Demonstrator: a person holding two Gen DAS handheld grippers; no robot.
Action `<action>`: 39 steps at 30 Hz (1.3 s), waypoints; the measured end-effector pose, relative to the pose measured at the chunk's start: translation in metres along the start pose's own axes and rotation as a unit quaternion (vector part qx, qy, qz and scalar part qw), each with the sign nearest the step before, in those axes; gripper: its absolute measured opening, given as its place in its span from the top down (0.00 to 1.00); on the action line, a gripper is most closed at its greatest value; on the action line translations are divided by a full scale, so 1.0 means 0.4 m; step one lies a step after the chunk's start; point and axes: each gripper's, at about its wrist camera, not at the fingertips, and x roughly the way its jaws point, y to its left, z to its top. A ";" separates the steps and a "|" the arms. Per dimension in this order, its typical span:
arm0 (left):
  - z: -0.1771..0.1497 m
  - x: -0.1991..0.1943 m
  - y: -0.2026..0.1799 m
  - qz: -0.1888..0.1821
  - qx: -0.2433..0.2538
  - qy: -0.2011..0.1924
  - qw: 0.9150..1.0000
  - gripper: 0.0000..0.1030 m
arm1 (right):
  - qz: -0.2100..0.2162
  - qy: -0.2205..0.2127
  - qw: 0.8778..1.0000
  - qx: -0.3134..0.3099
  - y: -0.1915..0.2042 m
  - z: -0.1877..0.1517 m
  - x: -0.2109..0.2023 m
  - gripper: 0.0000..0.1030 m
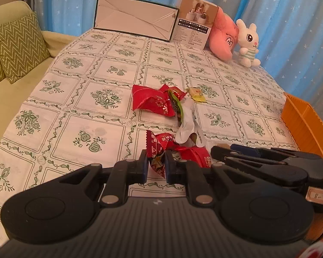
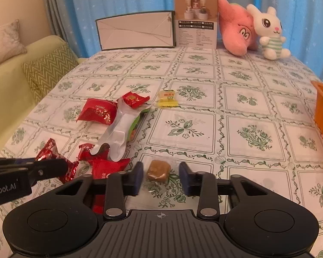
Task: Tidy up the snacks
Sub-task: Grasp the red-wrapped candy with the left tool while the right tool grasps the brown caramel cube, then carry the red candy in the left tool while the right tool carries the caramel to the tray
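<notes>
Snacks lie scattered on the floral tablecloth (image 2: 204, 107). My left gripper (image 1: 156, 166) is shut on a red candy wrapper (image 1: 156, 148); it also shows in the right wrist view (image 2: 51, 157). My right gripper (image 2: 161, 177) is open around a brown candy in clear wrap (image 2: 157, 170), which rests on the cloth between the fingers. Other snacks: a large red packet (image 1: 150, 101), a small red candy (image 2: 135, 99), a yellow candy (image 2: 166, 97), a green packet under a clear wrapper (image 2: 118, 133), and a red packet (image 2: 105, 167).
An orange bin (image 1: 305, 124) stands at the table's right edge. A white box lid (image 1: 133, 18), a product box (image 1: 196, 21), a pink plush (image 1: 222, 36) and a white rabbit plush (image 1: 248, 43) stand at the far edge. A sofa with green cushions (image 1: 15, 47) is on the left.
</notes>
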 end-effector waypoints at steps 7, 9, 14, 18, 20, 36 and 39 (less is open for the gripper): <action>0.006 -0.021 -0.021 0.002 0.014 -0.008 1.000 0.87 | -0.005 -0.002 1.000 -0.001 -0.010 -0.021 -0.038 0.78; 0.008 -0.030 -0.028 0.003 0.017 -0.011 1.000 0.87 | -0.008 -0.004 1.000 0.004 -0.019 -0.028 -0.060 0.78; 0.010 -0.070 -0.062 -0.002 0.025 -0.020 0.999 0.87 | -0.012 -0.005 1.000 0.022 -0.053 -0.042 -0.130 0.78; 0.001 -0.108 -0.097 -0.005 0.031 -0.023 0.999 0.87 | -0.018 -0.015 0.999 0.036 -0.079 -0.050 -0.198 0.78; -0.006 -0.131 -0.117 -0.007 0.033 -0.025 0.999 0.87 | -0.021 -0.021 0.999 0.042 -0.090 -0.054 -0.236 0.78; -0.083 -0.263 -0.299 -0.029 0.060 -0.026 0.997 0.87 | -0.053 -0.051 0.995 0.074 -0.177 -0.115 -0.486 0.78; -0.093 -0.276 -0.336 -0.039 0.068 -0.025 0.997 0.87 | -0.060 -0.057 0.993 0.082 -0.202 -0.125 -0.524 0.78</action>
